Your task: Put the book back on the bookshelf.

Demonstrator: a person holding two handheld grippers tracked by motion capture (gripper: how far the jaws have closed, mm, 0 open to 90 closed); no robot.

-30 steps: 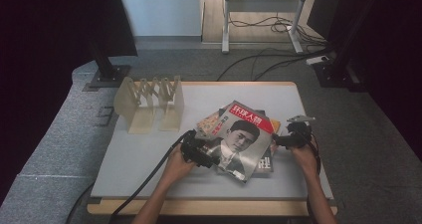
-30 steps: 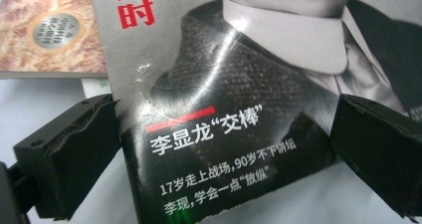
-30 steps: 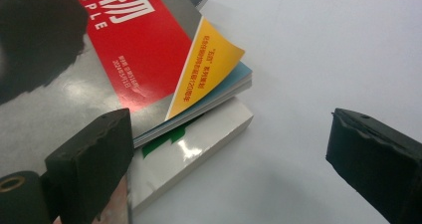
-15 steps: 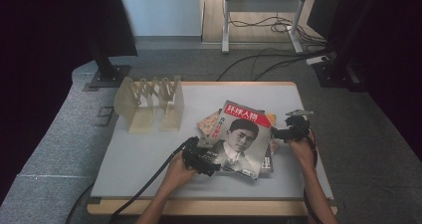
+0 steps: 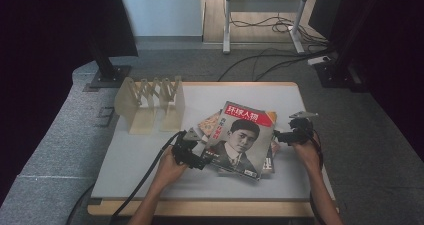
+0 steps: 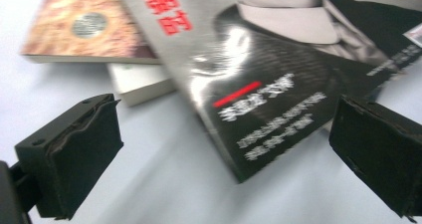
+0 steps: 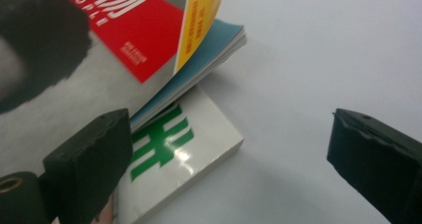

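A magazine (image 5: 241, 140) with a portrait cover and a red title band lies tilted on top of a small pile of books in the middle-right of the white table (image 5: 145, 160). My left gripper (image 5: 192, 152) is open at the magazine's lower left corner. In the left gripper view the corner of the magazine (image 6: 259, 84) lies between the jaws of that gripper (image 6: 224, 154), untouched. My right gripper (image 5: 284, 135) is open at the pile's right edge. In the right gripper view its left jaw sits next to the magazine's (image 7: 99, 50) curled pages and a white book with green characters (image 7: 174, 149).
A wooden slotted rack (image 5: 150, 105) stands at the table's back left. An orange-covered book (image 6: 79, 25) and a white book (image 6: 139, 82) stick out from under the magazine. Black stands and cables are on the floor behind the table.
My left gripper dipped toward the front edge half a second ago and has come back up to the magazine's corner. The right gripper has barely moved.
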